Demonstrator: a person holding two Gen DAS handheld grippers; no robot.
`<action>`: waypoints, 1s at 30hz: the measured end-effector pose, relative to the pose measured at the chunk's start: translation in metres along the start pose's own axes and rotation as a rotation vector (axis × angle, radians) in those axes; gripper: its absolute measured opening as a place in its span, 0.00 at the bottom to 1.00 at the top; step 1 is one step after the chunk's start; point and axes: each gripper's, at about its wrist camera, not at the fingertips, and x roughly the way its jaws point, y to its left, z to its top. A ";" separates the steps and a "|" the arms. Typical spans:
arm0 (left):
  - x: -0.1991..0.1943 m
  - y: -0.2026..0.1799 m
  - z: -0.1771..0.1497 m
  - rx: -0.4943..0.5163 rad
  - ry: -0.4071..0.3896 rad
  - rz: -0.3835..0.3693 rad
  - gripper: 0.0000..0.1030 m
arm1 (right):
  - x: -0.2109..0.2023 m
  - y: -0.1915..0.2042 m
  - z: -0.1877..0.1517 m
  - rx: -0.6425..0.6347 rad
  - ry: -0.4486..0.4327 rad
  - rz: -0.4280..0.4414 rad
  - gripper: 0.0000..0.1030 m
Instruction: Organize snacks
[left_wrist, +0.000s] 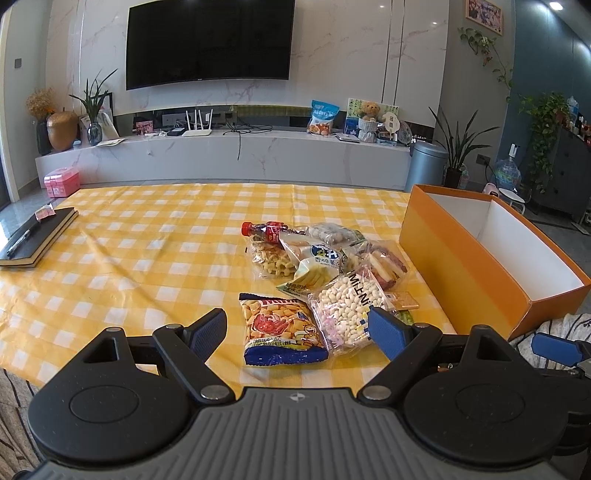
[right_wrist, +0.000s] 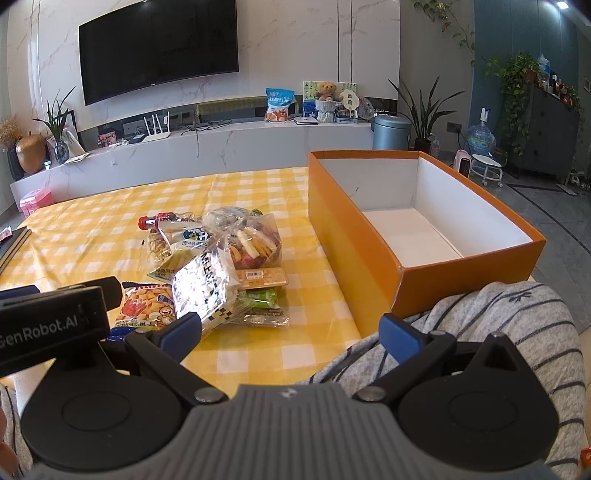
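Observation:
A pile of snack packets (left_wrist: 325, 266) (right_wrist: 218, 254) lies on the yellow checked tablecloth (left_wrist: 147, 240) (right_wrist: 92, 229). Nearest me is a yellow and blue cracker bag (left_wrist: 280, 328) (right_wrist: 147, 306), beside a clear bag of white candies (left_wrist: 347, 310) (right_wrist: 207, 288). A small red-capped bottle (left_wrist: 264, 229) (right_wrist: 159, 220) lies at the pile's far side. An orange box (left_wrist: 461, 254) (right_wrist: 354, 236) with a white inside stands open to the right. My left gripper (left_wrist: 297, 332) hangs open just before the cracker bag. My right gripper (right_wrist: 291, 332) is open over the table's near edge, holding nothing.
A black notebook with a pen (left_wrist: 33, 236) lies at the table's far left. A striped grey sleeve (right_wrist: 517, 325) rests by the box's near corner. Behind the table are a white TV bench (left_wrist: 221, 155), a grey bin (left_wrist: 424, 166) and potted plants (left_wrist: 458, 147).

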 end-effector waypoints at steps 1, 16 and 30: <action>0.000 0.000 0.000 -0.001 0.001 -0.001 0.98 | 0.000 0.000 0.000 -0.001 0.001 -0.001 0.97; 0.004 0.005 -0.003 0.000 0.016 -0.004 0.98 | 0.004 0.003 -0.004 -0.006 0.023 -0.004 0.97; 0.004 0.009 -0.004 -0.003 0.016 -0.002 0.98 | 0.005 0.006 -0.003 -0.004 0.026 -0.001 0.97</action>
